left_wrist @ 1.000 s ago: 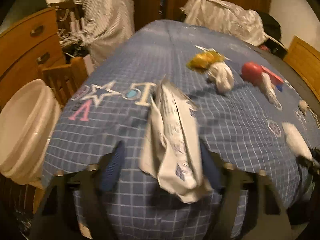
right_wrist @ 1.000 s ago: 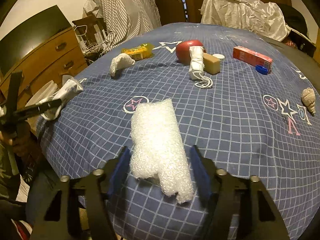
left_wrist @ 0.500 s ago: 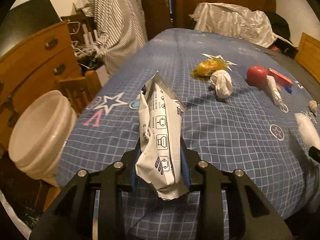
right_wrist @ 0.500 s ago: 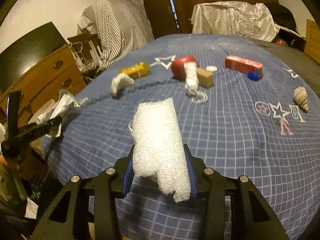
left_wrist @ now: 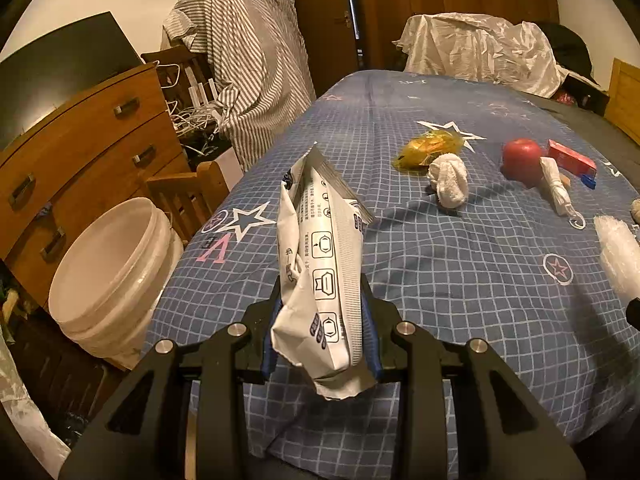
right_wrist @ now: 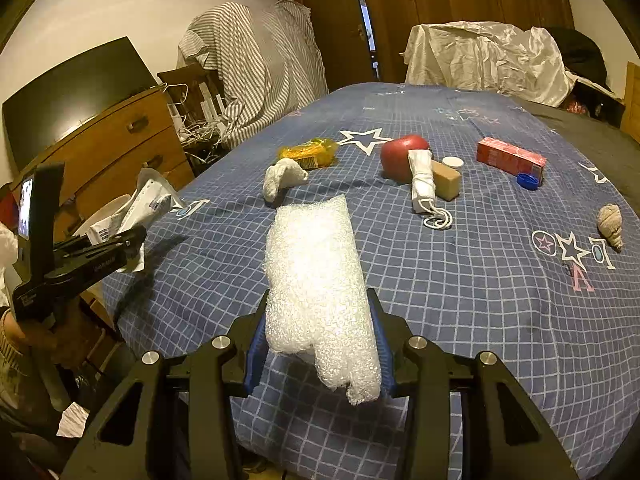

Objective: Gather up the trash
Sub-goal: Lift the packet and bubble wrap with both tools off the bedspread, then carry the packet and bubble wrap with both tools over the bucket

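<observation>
Both grippers have lifted trash off the bed: left gripper point(left_wrist: 320, 332) clamps the white wrapper point(left_wrist: 320, 264), right gripper point(right_wrist: 316, 344) the bubble wrap point(right_wrist: 316, 280). Carry each squarely over the bucket point(left_wrist: 108, 276), left of the bed, before releasing.

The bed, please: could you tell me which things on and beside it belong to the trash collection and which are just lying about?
Belonging to the job:
- white printed wrapper, clamped in the left tool
- bubble wrap, clamped in the right tool
- white bucket beside the bed
- probably the crumpled tissue and yellow wrapper

Just lying about:
- red apple
- seashell
- wooden dresser
</observation>
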The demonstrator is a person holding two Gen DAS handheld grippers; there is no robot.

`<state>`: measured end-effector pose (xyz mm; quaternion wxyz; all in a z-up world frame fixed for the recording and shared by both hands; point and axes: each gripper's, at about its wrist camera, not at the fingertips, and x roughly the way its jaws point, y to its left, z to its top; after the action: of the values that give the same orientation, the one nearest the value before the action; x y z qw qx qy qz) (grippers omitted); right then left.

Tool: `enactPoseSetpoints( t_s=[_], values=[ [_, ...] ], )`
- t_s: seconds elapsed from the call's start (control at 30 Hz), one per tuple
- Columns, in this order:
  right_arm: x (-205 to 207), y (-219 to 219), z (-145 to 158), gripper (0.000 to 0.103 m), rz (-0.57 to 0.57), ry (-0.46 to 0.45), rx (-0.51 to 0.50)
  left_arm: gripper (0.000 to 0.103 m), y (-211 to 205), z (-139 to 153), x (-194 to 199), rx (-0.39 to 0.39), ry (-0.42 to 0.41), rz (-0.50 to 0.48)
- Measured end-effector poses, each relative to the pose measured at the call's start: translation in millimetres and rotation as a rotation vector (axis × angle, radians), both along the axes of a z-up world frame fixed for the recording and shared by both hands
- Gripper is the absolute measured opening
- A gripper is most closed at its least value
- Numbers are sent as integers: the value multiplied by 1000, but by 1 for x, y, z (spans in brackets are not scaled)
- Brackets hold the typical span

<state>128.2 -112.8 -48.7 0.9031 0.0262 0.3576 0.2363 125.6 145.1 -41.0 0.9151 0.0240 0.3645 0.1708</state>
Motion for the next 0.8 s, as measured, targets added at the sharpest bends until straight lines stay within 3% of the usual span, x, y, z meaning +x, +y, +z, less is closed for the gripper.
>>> enactPoseSetpoints(
  t_s=[0.8],
  values=[
    [-11,16,2,45,27,-4,-16,32,8,3,-12,13,-9,30]
  ],
)
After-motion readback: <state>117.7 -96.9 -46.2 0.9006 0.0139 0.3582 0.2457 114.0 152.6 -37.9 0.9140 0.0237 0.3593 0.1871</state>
